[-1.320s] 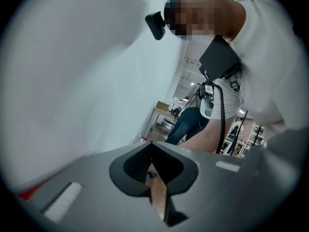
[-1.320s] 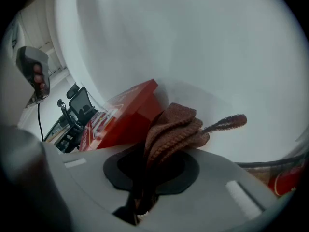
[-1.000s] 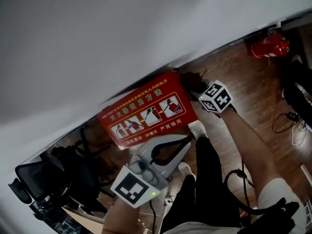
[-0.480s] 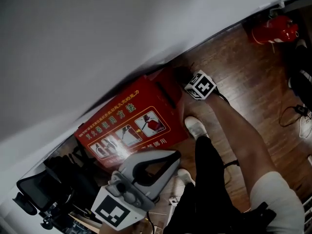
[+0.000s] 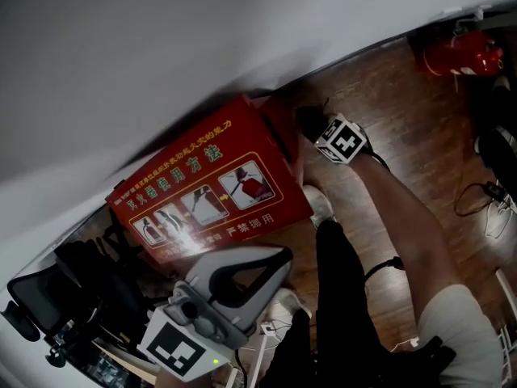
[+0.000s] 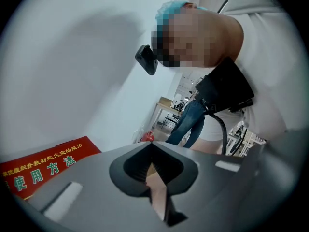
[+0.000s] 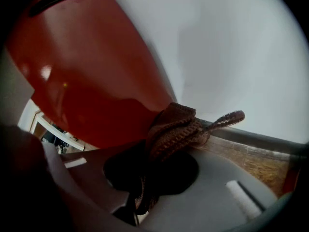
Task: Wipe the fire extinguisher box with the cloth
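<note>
Fire extinguisher box [image 5: 206, 180] sits on the wood floor [image 5: 388, 103] against the white wall [image 5: 161, 55], label side toward the head camera. Right gripper [image 5: 321, 130] is at the box's right end, jaws clamped on the brown cloth [image 7: 176, 124] - the bunched cloth touches the box's red side. Left gripper [image 6: 150, 145] hangs off the box's near long edge, not touching it - jaws closed together, nothing between them. A red extinguisher [image 5: 456, 55] stands well apart from the box, past its right end.
</note>
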The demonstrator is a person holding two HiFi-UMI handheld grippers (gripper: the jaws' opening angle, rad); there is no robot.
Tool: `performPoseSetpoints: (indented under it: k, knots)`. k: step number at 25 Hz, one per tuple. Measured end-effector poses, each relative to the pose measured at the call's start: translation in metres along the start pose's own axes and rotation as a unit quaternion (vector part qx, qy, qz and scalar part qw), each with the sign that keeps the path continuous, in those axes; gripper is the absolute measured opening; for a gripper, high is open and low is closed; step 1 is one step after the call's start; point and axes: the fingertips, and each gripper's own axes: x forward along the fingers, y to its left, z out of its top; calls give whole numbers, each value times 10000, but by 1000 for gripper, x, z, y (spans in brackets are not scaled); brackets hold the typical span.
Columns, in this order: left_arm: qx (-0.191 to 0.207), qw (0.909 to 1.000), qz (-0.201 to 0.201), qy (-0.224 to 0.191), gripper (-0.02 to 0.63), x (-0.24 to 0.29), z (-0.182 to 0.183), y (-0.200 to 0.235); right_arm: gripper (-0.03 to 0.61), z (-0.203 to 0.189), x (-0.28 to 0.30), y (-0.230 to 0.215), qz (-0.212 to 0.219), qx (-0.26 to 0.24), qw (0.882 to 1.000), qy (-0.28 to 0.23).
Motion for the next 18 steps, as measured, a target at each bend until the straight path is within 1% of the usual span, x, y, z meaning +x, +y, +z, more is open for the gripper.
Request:
performPoseSetpoints:
  k: [4,7,10,14,18]
  knots:
    - [107,9998,100,-136,0,-20,6,-16,52,-3,-61,28,-219,-224,9994,-129]
    - [257,9991,215,-255,0,-40,10,-30,52,-8,-107,64,-361,-376,9984,-219]
    - [391,9977,390,-403,0,-66,7,-49,52,-10,-146,110,-450,-601,9968,-258]
    - [464,9964,494,-515,0,-102,-13,-81,52,1,-173,178,-468,-1129,9921,-273]
    - [502,9962,599,-371,0,-133,-45,-102,52,24,-177,230,-465,-1708,9836,-342]
